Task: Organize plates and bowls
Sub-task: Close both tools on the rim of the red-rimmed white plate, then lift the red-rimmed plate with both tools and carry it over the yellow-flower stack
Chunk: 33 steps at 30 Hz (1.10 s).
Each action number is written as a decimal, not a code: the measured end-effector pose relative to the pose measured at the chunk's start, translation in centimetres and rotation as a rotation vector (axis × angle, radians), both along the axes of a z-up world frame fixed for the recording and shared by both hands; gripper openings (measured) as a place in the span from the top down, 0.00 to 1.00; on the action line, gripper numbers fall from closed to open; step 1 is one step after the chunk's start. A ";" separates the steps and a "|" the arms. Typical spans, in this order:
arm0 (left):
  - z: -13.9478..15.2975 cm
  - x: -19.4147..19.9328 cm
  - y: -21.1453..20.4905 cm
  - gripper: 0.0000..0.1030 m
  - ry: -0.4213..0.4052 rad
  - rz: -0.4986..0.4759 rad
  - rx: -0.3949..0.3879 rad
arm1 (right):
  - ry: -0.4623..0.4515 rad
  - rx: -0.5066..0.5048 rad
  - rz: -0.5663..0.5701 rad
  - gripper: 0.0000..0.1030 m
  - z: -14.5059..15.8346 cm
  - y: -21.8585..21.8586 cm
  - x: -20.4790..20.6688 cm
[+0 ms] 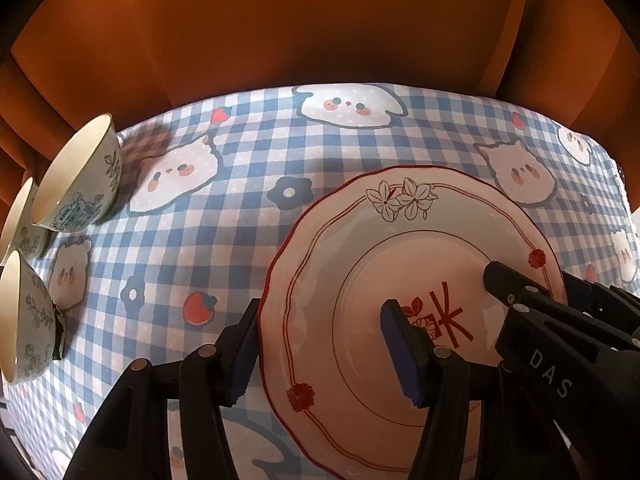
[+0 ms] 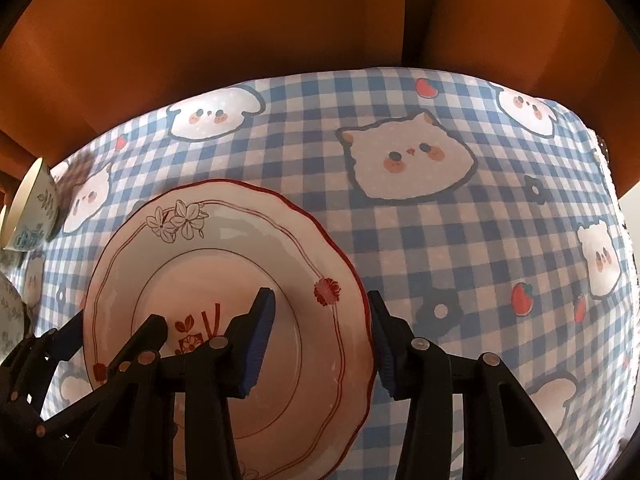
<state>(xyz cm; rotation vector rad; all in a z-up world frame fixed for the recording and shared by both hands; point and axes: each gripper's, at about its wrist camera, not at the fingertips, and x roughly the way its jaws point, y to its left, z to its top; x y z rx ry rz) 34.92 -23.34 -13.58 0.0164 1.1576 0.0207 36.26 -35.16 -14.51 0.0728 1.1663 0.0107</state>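
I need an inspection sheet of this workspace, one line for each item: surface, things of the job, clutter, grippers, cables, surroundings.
Surface: table under a blue checked tablecloth printed with cartoon animals, flowers and strawberries.
Job's things: one plate with a red scalloped rim, in the middle of the table; three bowls with blue flower patterns at the left edge.
Clutter: nothing seen.
Grippers: left hand-held gripper straddles the plate's left rim, one finger outside, one over the well; right hand-held gripper straddles the right rim likewise. Whether the pads press on the rim cannot be told.
Cables: nothing seen.
Surroundings: orange-brown panels behind the table.
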 end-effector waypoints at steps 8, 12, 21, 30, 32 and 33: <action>3.3 -1.1 0.5 0.42 -0.044 -0.001 -0.003 | -0.036 -0.014 -0.010 0.52 2.8 0.2 -1.0; 5.9 -2.6 1.1 0.42 -0.086 -0.009 -0.009 | -0.070 -0.016 -0.011 0.52 5.2 0.4 -2.4; 10.6 -7.7 2.2 0.42 -0.159 -0.029 -0.034 | -0.145 -0.041 -0.035 0.52 10.8 1.3 -7.8; 12.6 -14.4 2.6 0.42 -0.187 -0.095 -0.071 | -0.182 -0.077 -0.088 0.52 13.7 2.2 -15.4; 12.5 -15.9 2.4 0.42 -0.180 -0.120 -0.080 | -0.182 -0.087 -0.106 0.52 13.7 2.0 -17.2; 12.4 -16.4 2.2 0.42 -0.177 -0.128 -0.082 | -0.179 -0.090 -0.115 0.52 13.7 1.8 -17.9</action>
